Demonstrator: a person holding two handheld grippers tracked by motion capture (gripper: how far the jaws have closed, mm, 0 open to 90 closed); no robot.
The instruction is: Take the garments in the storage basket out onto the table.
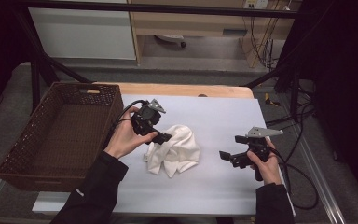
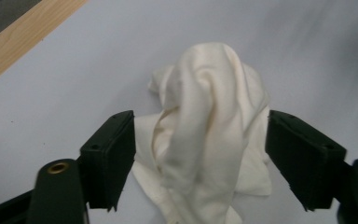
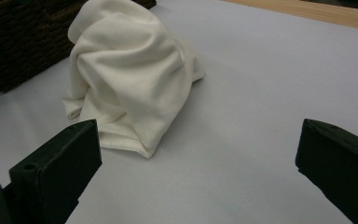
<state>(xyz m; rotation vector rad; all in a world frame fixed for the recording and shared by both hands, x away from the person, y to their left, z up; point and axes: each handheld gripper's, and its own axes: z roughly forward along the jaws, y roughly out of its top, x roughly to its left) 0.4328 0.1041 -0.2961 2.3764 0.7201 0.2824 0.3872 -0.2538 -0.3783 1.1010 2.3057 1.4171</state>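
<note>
A crumpled white cloth (image 1: 175, 150) lies in a heap on the white mat (image 1: 223, 116), near its middle. My left gripper (image 1: 163, 137) reaches the cloth's left side. In the left gripper view its jaws stand apart on either side of the cloth (image 2: 205, 130), and the pads do not press on it. My right gripper (image 1: 230, 148) hovers to the right of the cloth, a gap away from it. In the right gripper view the jaws are wide open with nothing between them, and the cloth (image 3: 126, 79) lies ahead to the left.
A dark woven basket (image 1: 112, 107) stands at the left edge of the mat, its inside bare; its wall (image 3: 9, 42) rises behind the cloth. A wooden table edge (image 1: 186, 89) runs along the far side. Cables trail off to the right.
</note>
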